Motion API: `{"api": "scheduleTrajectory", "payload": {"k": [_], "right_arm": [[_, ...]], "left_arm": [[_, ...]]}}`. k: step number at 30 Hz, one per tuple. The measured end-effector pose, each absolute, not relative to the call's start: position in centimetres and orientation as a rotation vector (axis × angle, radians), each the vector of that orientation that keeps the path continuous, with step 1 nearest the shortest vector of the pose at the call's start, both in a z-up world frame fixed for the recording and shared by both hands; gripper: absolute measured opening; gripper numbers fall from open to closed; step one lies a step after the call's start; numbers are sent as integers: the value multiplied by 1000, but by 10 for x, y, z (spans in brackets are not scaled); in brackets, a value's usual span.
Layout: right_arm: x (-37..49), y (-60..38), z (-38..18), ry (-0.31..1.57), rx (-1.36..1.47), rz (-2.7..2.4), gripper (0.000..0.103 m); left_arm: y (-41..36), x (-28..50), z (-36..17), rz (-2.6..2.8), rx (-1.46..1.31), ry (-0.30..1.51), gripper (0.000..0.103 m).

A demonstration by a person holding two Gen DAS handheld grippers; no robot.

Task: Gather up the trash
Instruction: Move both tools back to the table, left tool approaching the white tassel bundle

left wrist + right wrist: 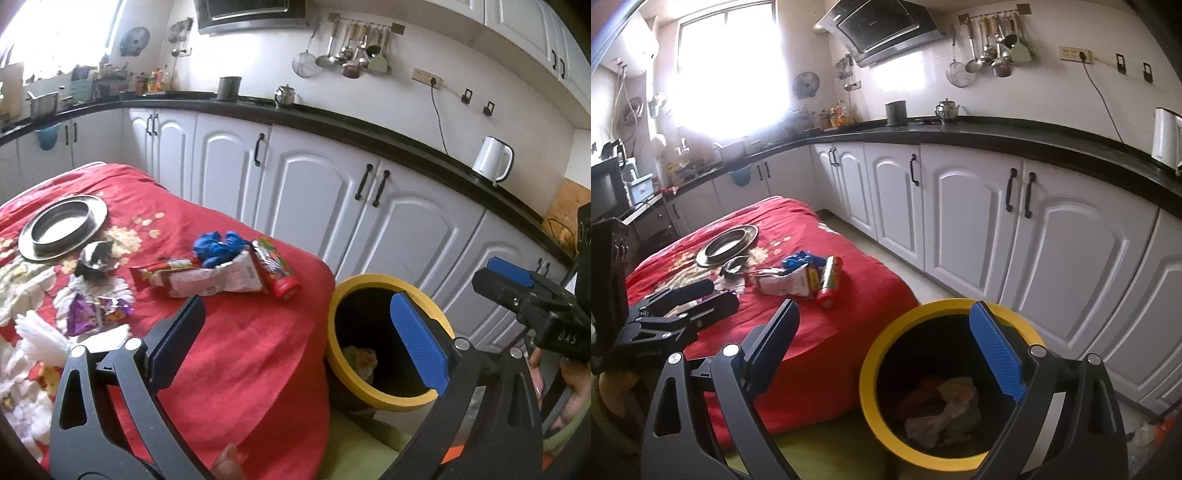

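Both tongs hang spread and empty at the near edge of the kitchen scene as I steer them: left tongs [299, 332] over the red cloth [240, 350], right tongs [886, 354] over the bin [871, 391], nothing between either pair of pads.

Largest first, the cloth-covered table fills the left of both views, with white cabinets [967, 214] running along the far side. The yellow-rimmed bin stands just right of the table's near corner, and crumpled waste already lies in its bottom.

Remaining trash sits on the cloth, far and left of both tongs. A white wrapper [218, 277] lies flat mid-table, and a blue crumpled piece [218, 247] rests at its far edge. A red tube [275, 271] touches the wrapper's right side, its long axis running from far-left to near-right, red cap nearest the bin. A purple wrapper [96, 312] lies nearer, off to the left, beside white gloves [44, 343]. A steel dish [62, 229] sits farther left still.

By my reading, the left tongs are the nearer pair to the litter, so they should reach next. To take the tube I would turn the jaws across its axis, then carry it right to the bin.
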State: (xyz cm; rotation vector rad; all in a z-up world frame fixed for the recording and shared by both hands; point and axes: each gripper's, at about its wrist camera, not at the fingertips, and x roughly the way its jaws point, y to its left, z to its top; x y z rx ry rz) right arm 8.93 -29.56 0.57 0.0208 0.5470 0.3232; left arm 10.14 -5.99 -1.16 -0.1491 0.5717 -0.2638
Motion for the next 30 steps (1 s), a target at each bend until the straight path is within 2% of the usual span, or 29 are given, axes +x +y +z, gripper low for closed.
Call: {"api": "scheduleTrajectory", "payload": {"k": [30], "right_arm": [[156,-181,-20,670,-82,525,90]], "left_arm": [[63,96,-25,-1,-297,574,92]]}}
